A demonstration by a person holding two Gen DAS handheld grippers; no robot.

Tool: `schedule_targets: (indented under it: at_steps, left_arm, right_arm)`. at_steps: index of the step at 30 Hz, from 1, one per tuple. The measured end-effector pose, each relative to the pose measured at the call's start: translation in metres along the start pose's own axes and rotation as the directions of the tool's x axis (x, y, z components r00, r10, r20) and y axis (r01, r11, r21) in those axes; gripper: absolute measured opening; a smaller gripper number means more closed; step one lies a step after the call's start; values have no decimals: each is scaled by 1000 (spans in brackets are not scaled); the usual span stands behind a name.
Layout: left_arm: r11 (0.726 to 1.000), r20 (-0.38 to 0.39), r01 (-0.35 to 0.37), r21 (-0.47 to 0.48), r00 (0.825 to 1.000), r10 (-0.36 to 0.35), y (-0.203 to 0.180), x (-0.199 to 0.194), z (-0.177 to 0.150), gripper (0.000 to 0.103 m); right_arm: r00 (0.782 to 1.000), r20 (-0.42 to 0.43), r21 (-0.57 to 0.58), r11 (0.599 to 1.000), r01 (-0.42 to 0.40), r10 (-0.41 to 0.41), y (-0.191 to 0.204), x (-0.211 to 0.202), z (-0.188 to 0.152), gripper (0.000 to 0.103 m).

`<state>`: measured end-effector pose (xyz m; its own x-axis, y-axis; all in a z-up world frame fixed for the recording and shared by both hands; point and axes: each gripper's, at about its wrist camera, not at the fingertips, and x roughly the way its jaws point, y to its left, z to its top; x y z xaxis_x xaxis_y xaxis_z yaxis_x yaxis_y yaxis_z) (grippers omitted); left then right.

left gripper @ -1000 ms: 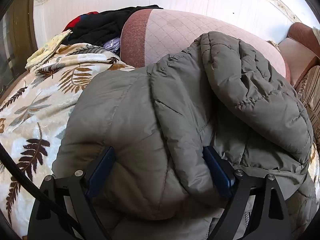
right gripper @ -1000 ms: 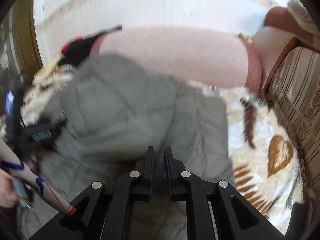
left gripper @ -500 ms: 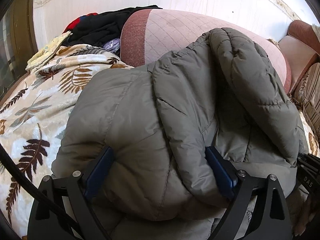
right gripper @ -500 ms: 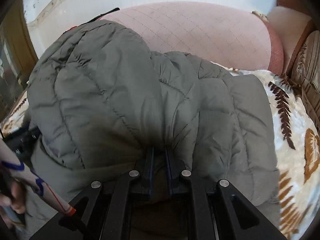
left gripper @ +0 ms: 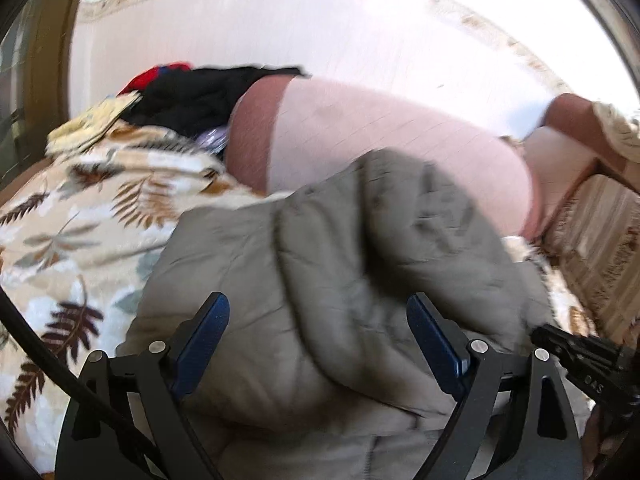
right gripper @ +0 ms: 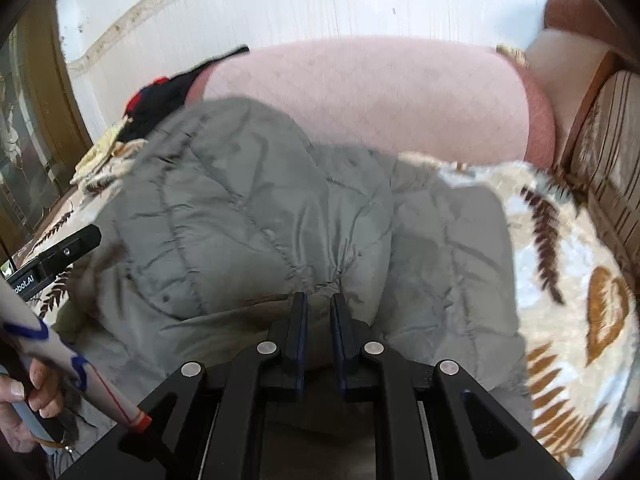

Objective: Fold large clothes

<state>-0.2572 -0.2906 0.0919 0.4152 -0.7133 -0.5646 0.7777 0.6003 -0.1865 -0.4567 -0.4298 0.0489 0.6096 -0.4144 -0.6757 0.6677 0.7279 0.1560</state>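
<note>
Now the grey-green quilted jacket (right gripper: pixel 248 216) is being shown lying on the leaf-patterned blanket (right gripper: pixel 568 280), filling the centre and lower half of both views, with the pink bolster (right gripper: pixel 380 92) behind it across the upper middle of the frame. The right claw (right gripper: pixel 319 312) is being kept pressed nearly together at the bottom centre of its view, and a fold of the jacket's padded fabric appears to be pinched between the narrow blue pads, though the contact itself is hidden by the bulge of cloth. The left claw (left gripper: pixel 318 344) is being held spread wide at the bottom of its view, with the jacket bulging between the fingers; whether the pads are pressing on it cannot be told through the blur. Compared with half a second earlier, the raised flap of the jacket is being seen lower in both views, so the fold is judged as being laid down over the body. Compared with a second earlier, more of the wall is being shown above the bolster in the left view, which is now blurred.
</note>
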Motion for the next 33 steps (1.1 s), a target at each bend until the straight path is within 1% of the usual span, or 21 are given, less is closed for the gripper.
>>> schedule_targets:
  at_steps: [1, 3, 5, 6, 8, 10, 12, 14, 15, 16, 19, 21, 23, 24, 27, 28, 30, 32, 33]
  left_arm:
    - [1000, -2, 7, 16, 1000, -7, -4, 0, 0, 90]
    - [999, -26, -2, 48, 1000, 3, -12, 8, -4, 90]
    - [998, -74, -16, 61, 997, 21, -12, 22, -10, 90]
    - [998, -118, -28, 63, 992, 35, -10, 32, -13, 90]
    - [997, -155, -46, 61, 986, 55, -7, 42, -19, 90]
    - [996, -163, -62, 69, 984, 73, -5, 46, -21, 90]
    - [994, -166, -72, 81, 982, 85, -5, 48, -22, 90]
    - [992, -175, -82, 100, 980, 99, -7, 52, -26, 91]
    - [990, -172, -88, 108, 979, 106, -8, 53, -28, 91]
    - [990, -168, -91, 111, 980, 109, -8, 52, -30, 91]
    - [992, -166, -82, 91, 981, 96, -4, 51, -28, 91]
    - [993, -167, -84, 87, 981, 97, -4, 50, -28, 91]
    - [992, -163, -90, 93, 981, 104, -5, 50, -29, 91]
    - [992, -162, -91, 93, 981, 105, -5, 50, -29, 91]
    - [993, -155, -84, 79, 983, 96, -3, 47, -28, 91]
    - [995, -148, -78, 66, 985, 87, -2, 43, -25, 89]
    - [999, -115, -45, 31, 992, 48, 2, 31, -13, 87]
    - [999, -56, -42, 14, 998, 43, 7, 18, 4, 87]
    - [999, -39, -32, 10, 999, 33, 9, 14, 17, 87]
  right_arm:
    - [1000, 19, -7, 1000, -3, 4, 4, -4, 3, 13]
    - [998, 51, -36, 999, -21, 23, 16, -13, 10, 13]
    - [997, 60, -64, 997, -38, 42, 25, -13, 16, 14]
    - [997, 58, -80, 996, -50, 54, 31, -10, 19, 17]
    - [997, 46, -107, 993, -54, 59, 40, -1, 21, 19]
    - [998, 18, -122, 991, -60, 63, 42, 14, 19, 19]
    - [998, -27, -113, 992, -52, 49, 41, 31, 13, 19]
    - [994, -109, -122, 992, -42, 29, 38, 56, 1, 19]
    - [993, -120, -128, 991, -38, 23, 36, 61, -5, 19]
    - [994, -110, -127, 991, -36, 22, 35, 62, -7, 19]
    - [995, -97, -123, 992, -29, 17, 36, 52, -1, 19]
    - [997, -69, -95, 994, -48, 41, 35, 38, 8, 19]
    - [998, -16, -82, 994, -70, 69, 37, 23, 21, 19]
    - [996, 18, -89, 992, -87, 89, 40, 15, 32, 19]
    - [991, 71, -125, 986, -108, 117, 54, 6, 61, 19]
    - [989, 80, -134, 985, -111, 123, 58, 6, 71, 19]
    - [986, 103, -156, 981, -111, 128, 68, 11, 96, 19]
    - [987, 111, -163, 982, -99, 117, 70, 20, 116, 20]
    - [988, 108, -159, 983, -91, 109, 69, 26, 128, 20]
